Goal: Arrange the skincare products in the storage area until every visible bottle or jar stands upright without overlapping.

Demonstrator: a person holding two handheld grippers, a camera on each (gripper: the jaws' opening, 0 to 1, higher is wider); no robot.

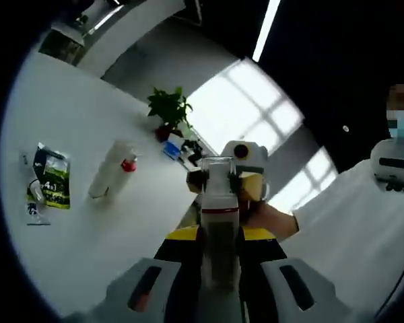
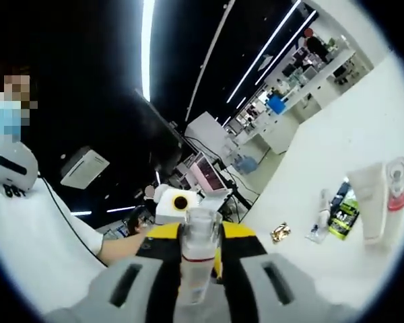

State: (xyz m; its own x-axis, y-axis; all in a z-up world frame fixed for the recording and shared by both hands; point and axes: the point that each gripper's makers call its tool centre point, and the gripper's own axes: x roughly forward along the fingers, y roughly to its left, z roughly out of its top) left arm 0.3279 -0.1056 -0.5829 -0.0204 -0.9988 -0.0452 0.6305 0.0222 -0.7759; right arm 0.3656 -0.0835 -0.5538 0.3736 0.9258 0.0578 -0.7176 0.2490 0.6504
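A bottle [image 1: 219,202] with a clear cap and a red band stands up between the jaws of my left gripper [image 1: 220,237], which is shut on it. My right gripper [image 2: 200,235] is likewise shut on a clear-capped bottle [image 2: 200,259]; I cannot tell if it is the same one. Each gripper faces the other closely: the right gripper [image 1: 246,168] shows just behind the bottle, and so does the left gripper [image 2: 178,200]. On the white table lie a white tube [image 1: 109,172] [image 2: 368,200] and a red-banded bottle [image 1: 128,164] [image 2: 395,184].
A green-and-black sachet [image 1: 52,182] [image 2: 343,212] and a small clear bottle [image 1: 34,202] [image 2: 320,219] lie on the table [image 1: 74,121]. A small gold item [image 2: 279,232] lies nearer. A potted plant [image 1: 168,111] stands at the far edge. A person in white [image 1: 363,215] is close by.
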